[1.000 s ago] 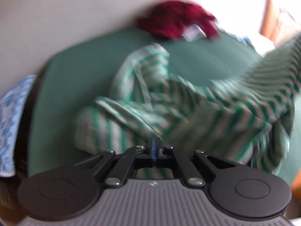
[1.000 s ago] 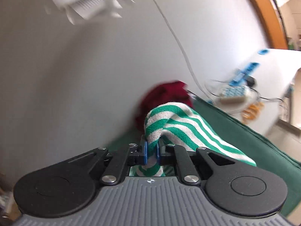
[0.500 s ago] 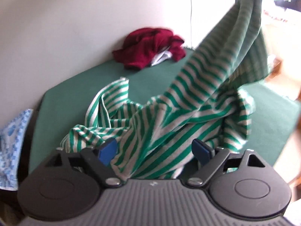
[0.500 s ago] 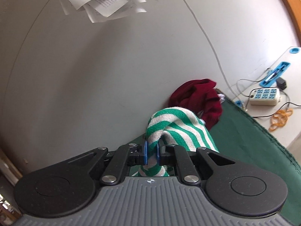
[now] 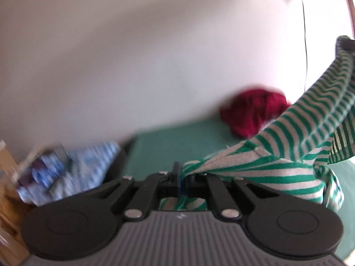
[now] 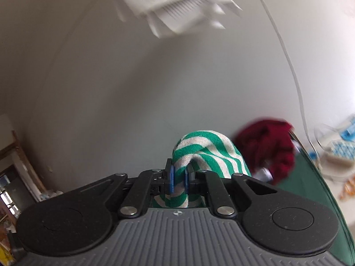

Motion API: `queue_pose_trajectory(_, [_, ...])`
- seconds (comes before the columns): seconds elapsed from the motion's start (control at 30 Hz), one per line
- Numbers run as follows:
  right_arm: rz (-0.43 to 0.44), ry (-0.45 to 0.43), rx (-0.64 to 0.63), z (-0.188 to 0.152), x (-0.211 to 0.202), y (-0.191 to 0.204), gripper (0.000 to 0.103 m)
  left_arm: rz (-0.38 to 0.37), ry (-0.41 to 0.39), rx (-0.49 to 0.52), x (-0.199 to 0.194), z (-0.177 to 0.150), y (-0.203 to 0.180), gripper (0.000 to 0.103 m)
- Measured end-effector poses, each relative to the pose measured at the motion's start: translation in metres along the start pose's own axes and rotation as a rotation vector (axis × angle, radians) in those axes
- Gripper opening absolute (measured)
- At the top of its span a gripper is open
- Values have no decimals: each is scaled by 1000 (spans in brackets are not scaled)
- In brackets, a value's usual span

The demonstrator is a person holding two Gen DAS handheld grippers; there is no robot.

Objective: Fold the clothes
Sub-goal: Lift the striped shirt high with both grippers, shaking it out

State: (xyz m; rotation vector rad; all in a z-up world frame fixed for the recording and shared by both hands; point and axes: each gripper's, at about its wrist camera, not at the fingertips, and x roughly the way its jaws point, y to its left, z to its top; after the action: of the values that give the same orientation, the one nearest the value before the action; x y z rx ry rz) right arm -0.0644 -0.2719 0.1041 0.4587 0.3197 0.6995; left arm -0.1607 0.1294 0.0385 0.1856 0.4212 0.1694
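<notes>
Two tongs both pinching my striped shirt [image 5: 286,133], left tongs [image 5: 182,180] gripping one edge, right tongs [image 6: 178,178] gripping another, shirt hanging up over the green table [image 5: 168,146], red cloth [image 5: 253,108] sitting behind

Background: white wall [image 6: 111,88] with printed paper sheets [image 6: 175,4] pinned high, thin white cable [image 6: 288,62] running down it. White power strip [image 6: 339,153] far right, blurred. Blue-and-white patterned cloth [image 5: 73,168] off the left edge of the green table cover [image 5: 177,148]. Wooden frame [image 6: 20,146] far left.
</notes>
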Motion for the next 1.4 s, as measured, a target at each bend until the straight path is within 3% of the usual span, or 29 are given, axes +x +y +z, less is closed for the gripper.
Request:
queue_pose_trajectory(0.13, [89, -73, -82, 44, 5, 38, 9, 55, -102, -14, -34, 33, 9, 6])
queue_pose_trajectory(0.2, [128, -101, -123, 64, 8, 57, 9, 89, -103, 11, -39, 34, 8, 7])
queue_pose_trajectory(0.33, [163, -57, -179, 77, 34, 82, 9, 113, -46, 25, -36, 19, 3, 7])
queue_pose_trajectory(0.53, [175, 57, -251, 59, 90, 109, 9, 127, 45, -2, -27, -5, 0, 7])
queue_pose_trajectory(0.8, [153, 190, -362, 6, 137, 112, 9, 119, 119, -50, -10, -23, 12, 7])
queue_pose_trajectory(0.97, [121, 296, -467, -34, 156, 103, 11, 96, 223, -71, 36, -37, 11, 7])
queue_pose_trajectory(1.07, [101, 359, -531, -58, 167, 97, 32, 103, 280, -69, 65, -46, 9, 7])
queue_pose_trajectory(1.17, [80, 423, -594, -82, 178, 91, 36, 105, 308, -90, 77, -57, 17, 7])
queue_pose_trajectory(1.27, [66, 497, -645, -107, 185, 81, 57, 93, 330, -115, 81, -69, 31, 8])
queue_pose_trajectory(1.33, [73, 592, -638, -132, 172, 60, 59, 85, 350, -121, 86, -76, 38, 8])
queue_pose_trajectory(1.4, [22, 659, -696, -167, 166, 45, 59, 80, 370, -120, 85, -80, 37, 8])
